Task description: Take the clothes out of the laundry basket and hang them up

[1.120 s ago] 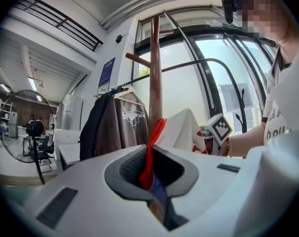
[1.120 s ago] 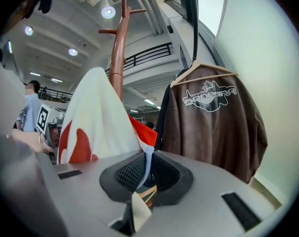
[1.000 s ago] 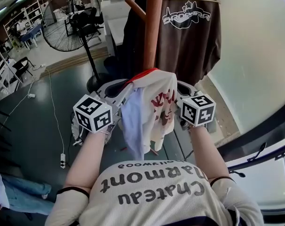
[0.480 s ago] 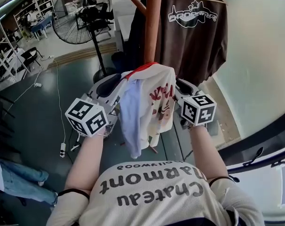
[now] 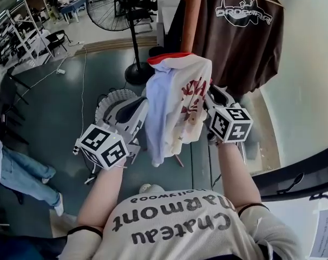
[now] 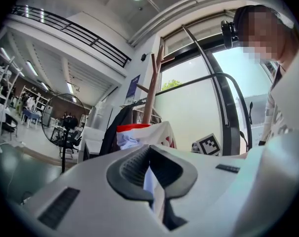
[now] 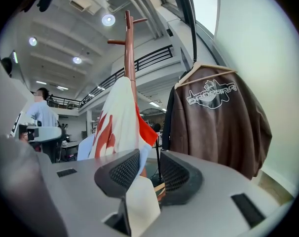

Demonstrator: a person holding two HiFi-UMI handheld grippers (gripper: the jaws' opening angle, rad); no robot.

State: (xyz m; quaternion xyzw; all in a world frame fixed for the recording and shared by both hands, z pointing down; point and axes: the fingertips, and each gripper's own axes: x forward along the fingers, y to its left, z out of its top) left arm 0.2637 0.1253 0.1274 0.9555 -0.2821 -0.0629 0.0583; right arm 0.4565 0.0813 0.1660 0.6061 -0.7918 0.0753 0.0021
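Observation:
A white T-shirt (image 5: pixel 177 104) with a red print and red collar hangs draped over a peg of the brown wooden coat stand (image 5: pixel 194 15). My left gripper (image 5: pixel 138 108) sits low and left of it, jaws shut and empty, over the white laundry basket (image 5: pixel 107 99). The left gripper view shows the shirt (image 6: pixel 139 135) beyond its closed jaws. My right gripper (image 5: pixel 210 93) is at the shirt's right edge. Its jaws are opening, with a fold of the shirt (image 7: pixel 137 201) loose between them, and the pads do not press on it.
A brown jacket (image 5: pixel 242 37) on a hanger hangs on the stand's right side, close to the pale wall. A standing fan (image 5: pixel 126 7) is behind the basket. A person in jeans (image 5: pixel 20 172) is at the left edge. Cables run across the dark floor.
The left gripper let go of the shirt and dropped back down to the left. The shirt now hangs on the stand by itself. The right gripper's jaws have parted.

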